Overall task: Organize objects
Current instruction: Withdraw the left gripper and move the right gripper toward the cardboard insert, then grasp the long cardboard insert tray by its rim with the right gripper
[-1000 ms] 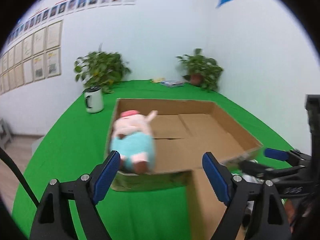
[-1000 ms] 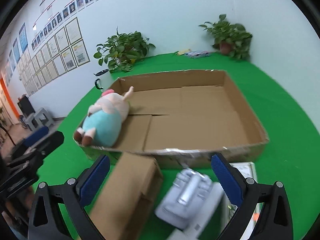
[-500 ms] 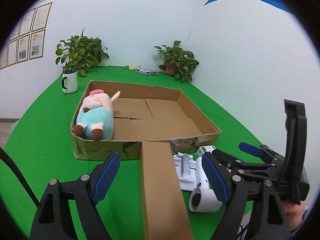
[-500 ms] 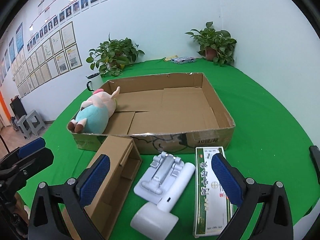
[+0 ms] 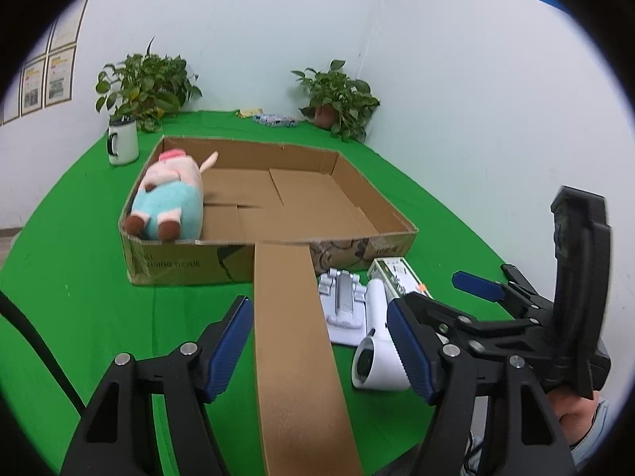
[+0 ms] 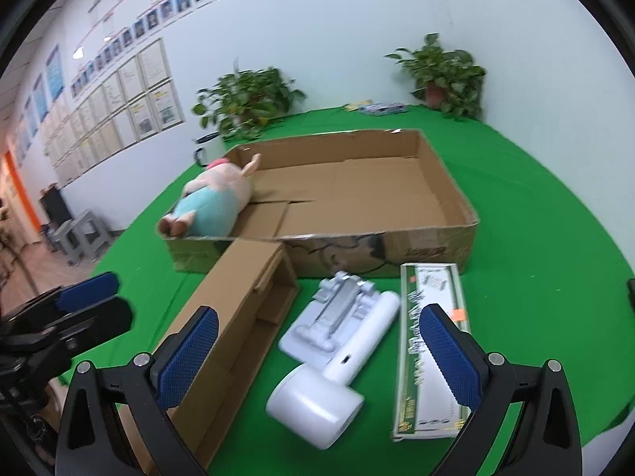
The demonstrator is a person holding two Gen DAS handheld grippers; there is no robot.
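Three loose items lie before the cardboard tray [image 6: 436,234]: a long brown box [image 5: 293,341], a white hand-held device [image 6: 329,373] and a green-edged carton [image 6: 428,341]. The left gripper [image 5: 317,349] is closing astride the brown box, pads apart from it. The right gripper [image 6: 317,349] hangs wide open and empty above the device; a plush pig [image 5: 170,198] fills the tray's left end.

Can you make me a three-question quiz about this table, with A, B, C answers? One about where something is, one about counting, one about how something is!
1. Where is the plush pig?
A. in the big flat box
B. on the green cloth
C. in the mug

2. How many potted plants stand by the wall?
A. one
B. two
C. four

3. How does the long brown box lie?
A. upright
B. on its side
C. crushed flat

Answers:
1 A, it lies in the box's left end.
2 B, a left plant and a right plant.
3 B, its open side faces sideways.
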